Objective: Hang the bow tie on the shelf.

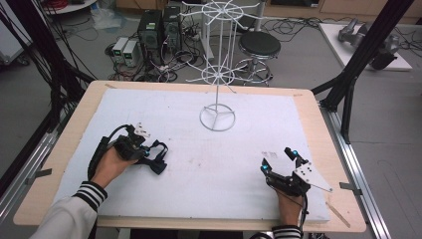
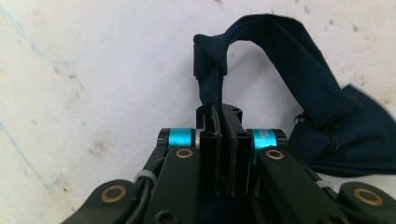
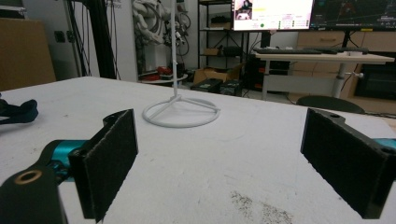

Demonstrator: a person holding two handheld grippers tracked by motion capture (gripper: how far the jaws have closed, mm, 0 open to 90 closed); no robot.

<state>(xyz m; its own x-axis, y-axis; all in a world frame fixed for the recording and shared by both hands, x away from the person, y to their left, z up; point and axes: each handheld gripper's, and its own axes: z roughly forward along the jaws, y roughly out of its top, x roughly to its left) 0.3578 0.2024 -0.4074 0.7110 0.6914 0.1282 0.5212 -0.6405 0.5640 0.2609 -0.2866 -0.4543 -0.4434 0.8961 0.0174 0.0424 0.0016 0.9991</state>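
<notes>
Two hand-held grippers: left pinches one dark strap, right gapes.

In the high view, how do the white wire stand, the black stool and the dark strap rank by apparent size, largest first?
1. White wire stand, clearly the largest.
2. Black stool.
3. Dark strap, held by the left gripper; nearer the camera, still smallest.

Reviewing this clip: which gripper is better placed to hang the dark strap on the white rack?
Left, probably: the left gripper is already shut on the dark strap; the right gripper rests open, though both sit short of the white rack.
</notes>
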